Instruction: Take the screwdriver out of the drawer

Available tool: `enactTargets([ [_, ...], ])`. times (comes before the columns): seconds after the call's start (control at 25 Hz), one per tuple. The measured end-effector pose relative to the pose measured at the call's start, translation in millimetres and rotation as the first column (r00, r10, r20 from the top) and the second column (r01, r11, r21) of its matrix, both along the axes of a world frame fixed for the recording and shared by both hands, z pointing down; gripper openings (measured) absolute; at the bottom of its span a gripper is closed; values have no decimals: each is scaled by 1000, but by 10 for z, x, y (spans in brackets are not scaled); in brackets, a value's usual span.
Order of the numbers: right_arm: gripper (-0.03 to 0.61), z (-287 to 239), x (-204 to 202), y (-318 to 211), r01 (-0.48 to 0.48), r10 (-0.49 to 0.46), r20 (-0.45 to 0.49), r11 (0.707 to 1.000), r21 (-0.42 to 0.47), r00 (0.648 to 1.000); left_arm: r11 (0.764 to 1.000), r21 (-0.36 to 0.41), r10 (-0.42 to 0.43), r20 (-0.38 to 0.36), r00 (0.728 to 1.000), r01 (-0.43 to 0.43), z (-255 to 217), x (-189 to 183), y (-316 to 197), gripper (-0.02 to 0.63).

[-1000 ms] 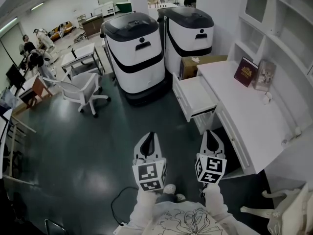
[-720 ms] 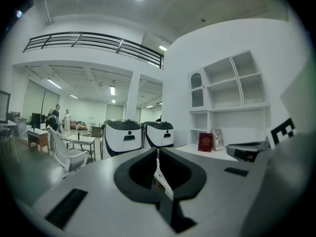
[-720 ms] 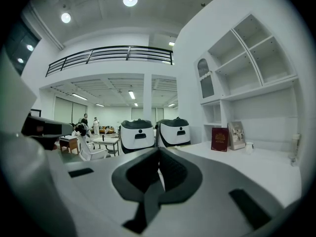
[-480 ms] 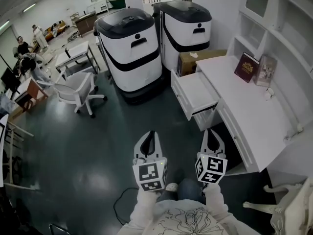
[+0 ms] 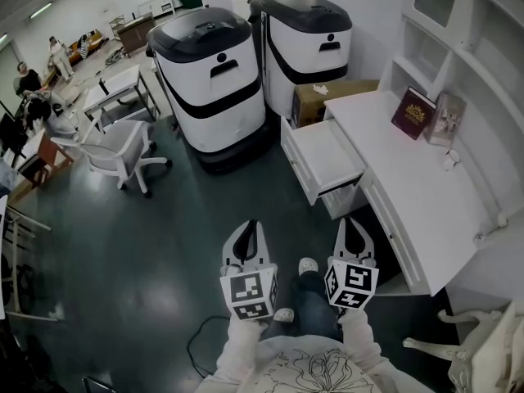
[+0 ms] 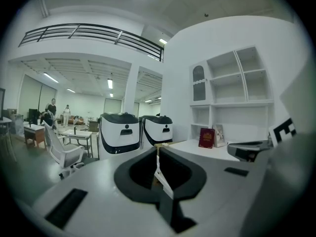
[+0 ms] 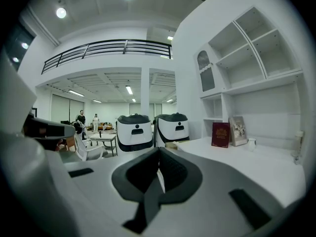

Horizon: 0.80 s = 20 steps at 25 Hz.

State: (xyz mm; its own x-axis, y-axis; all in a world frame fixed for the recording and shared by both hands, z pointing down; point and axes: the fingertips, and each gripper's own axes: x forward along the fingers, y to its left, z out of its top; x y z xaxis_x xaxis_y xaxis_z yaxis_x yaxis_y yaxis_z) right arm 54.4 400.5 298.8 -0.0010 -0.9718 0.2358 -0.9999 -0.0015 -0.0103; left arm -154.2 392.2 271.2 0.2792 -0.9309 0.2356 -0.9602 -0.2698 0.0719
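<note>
Both grippers are held side by side low in the head view, pointing ahead over the dark floor. My left gripper (image 5: 250,229) has its jaws together with nothing between them, and so does my right gripper (image 5: 352,223). In the left gripper view the left gripper (image 6: 158,151) shows its jaws meeting in a thin seam; the right gripper (image 7: 159,153) looks the same in its own view. Well ahead of my right gripper, the white desk (image 5: 426,203) has one drawer (image 5: 304,169) pulled open. I see no screwdriver in it from here.
Two big white-and-black machines (image 5: 214,80) (image 5: 307,43) stand behind the drawer, with a cardboard box (image 5: 327,101) beside the desk. A red book (image 5: 413,113) leans on the desk's shelf. An office chair (image 5: 115,150) is at left; a cable (image 5: 195,344) lies on the floor.
The whole scene has slid nearer as the person walks toward the desk; a shoe now shows between the grippers. Both grippers keep the same pose, jaws together.
</note>
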Motion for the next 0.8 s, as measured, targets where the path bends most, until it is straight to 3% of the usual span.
enactTargets([
  [0.48, 3, 39, 469, -1185, 20, -20, 21, 1000, -2, 1000, 999, -9, -51, 12, 999, 51, 43, 353, -1051, 17],
  [0.8, 3, -124, 789, -2188, 86, -86, 35, 996, 20, 996, 994, 2, -114, 21, 993, 114, -97, 681, -1908, 17],
])
